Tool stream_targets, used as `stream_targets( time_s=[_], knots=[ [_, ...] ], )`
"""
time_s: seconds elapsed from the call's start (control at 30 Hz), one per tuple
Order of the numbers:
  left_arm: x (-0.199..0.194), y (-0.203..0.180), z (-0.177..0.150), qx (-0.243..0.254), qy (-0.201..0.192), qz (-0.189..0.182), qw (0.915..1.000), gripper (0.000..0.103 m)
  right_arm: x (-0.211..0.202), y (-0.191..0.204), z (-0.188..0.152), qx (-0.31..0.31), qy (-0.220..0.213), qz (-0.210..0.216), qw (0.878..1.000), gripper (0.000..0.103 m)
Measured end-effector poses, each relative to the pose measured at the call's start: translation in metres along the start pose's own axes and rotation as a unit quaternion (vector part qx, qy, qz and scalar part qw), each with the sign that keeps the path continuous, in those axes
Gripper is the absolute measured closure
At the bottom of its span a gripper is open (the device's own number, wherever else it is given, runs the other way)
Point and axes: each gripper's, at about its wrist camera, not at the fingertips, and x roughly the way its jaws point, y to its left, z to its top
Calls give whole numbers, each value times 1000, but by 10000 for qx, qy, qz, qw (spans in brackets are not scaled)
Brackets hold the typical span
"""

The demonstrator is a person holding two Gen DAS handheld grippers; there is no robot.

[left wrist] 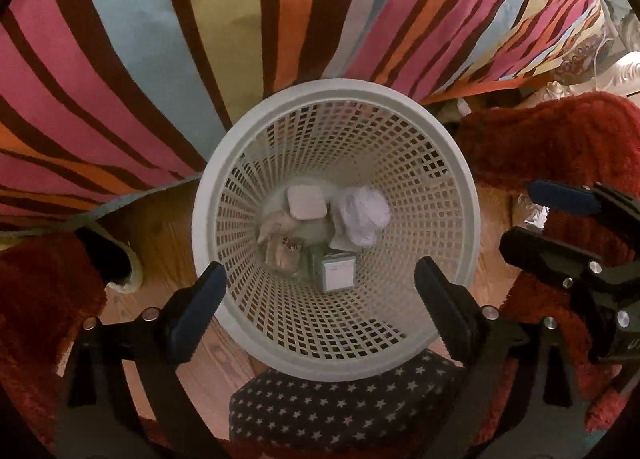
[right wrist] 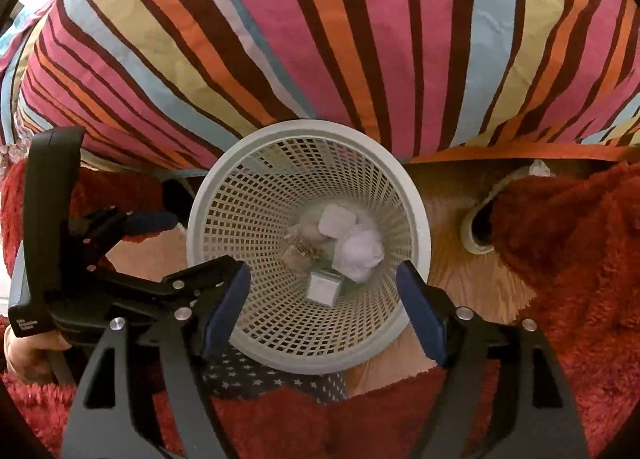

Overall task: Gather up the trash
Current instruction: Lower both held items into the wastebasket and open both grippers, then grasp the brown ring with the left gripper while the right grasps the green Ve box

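Wastebasket (left wrist: 336, 95) of white lattice plastic, seen from directly above in both wrist views, stands upright on wood flooring (left wrist: 160, 235) and against a striped bedcover (left wrist: 140, 39). Your left gripper (left wrist: 320, 283) hangs over its mouth with the jaws spread wide and nothing between them; your right gripper (right wrist: 324, 283) does likewise, also wide and empty. Compare the views: the left wrist view shows your right gripper at the right edge, beside the basket over a red shag rug (left wrist: 560, 147), and a glimpse of pale ornate objects at the upper right, too blurred to identify. The right wrist view instead shows your left gripper at the left edge, its handle gripped by your hand (right wrist: 28, 347), and a rolled rug edge (right wrist: 476, 227) exposing a light underside to the right of the basket. A star-patterned dark fabric (left wrist: 340, 411) lies beneath the basket's near rim in both. Trash rests at the bottom of the basket: a crumpled white paper ball (left wrist: 362, 215), a flat rounded-square white lid or container (left wrist: 306, 205) beside it, a small box with a white face (left wrist: 338, 273) nearest you, and a clear crinkled wrapper (left wrist: 284, 253) with dark print that you cannot read.
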Motion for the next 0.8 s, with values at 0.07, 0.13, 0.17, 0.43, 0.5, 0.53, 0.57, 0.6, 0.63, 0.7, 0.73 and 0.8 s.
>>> stream_targets(
  time_s=[0.07, 0.13, 0.17, 0.43, 0.5, 0.53, 0.57, 0.6, 0.63, 0.7, 0.73, 0.8],
  knots=[
    [0, 1, -1, -15, 29, -4, 10000, 11, 1, 0, 0, 27, 11, -19, 10000, 31],
    [1, 1, -1, -21, 32, -6, 10000, 11, 1, -1, 0, 41, 5, -35, 10000, 31],
    [0, 0, -1, -18, 12, 3, 10000, 11, -1, 0, 0, 36, -32, -58, 10000, 31],
    [-95, -10, -7, 369, -1124, -96, 9929, 11, -80, 18, 4, -490, -1611, -316, 9852, 31],
    [-135, -7, -2, 411, -1609, -103, 9861, 11, -106, 19, 11, -555, -2063, -242, 9766, 31],
    [-157, -3, 3, 429, -1915, -2, 9805, 11, -120, 19, 18, -580, -2293, -176, 9715, 31],
    [-176, 1, 9, 430, -2182, 132, 9749, 11, -132, 19, 24, -599, -2484, -123, 9667, 31],
    [-198, 8, 19, 405, -2492, 347, 9670, 11, -144, 19, 34, -659, -2692, -42, 9608, 31],
    [-218, 16, 32, 380, -2786, 519, 9583, 11, -155, 18, 47, -746, -2906, 28, 9539, 31],
    [-246, 37, 64, 186, -3225, 952, 9416, 11, -170, 18, 72, -878, -3239, 10, 9420, 31],
    [-254, 44, 78, 92, -3351, 1038, 9364, 11, -178, 19, 89, -978, -3424, 28, 9345, 31],
    [-269, 68, 114, -243, -3607, 1133, 9254, 11, -189, 21, 124, -1104, -3707, 150, 9220, 31]
  ],
)
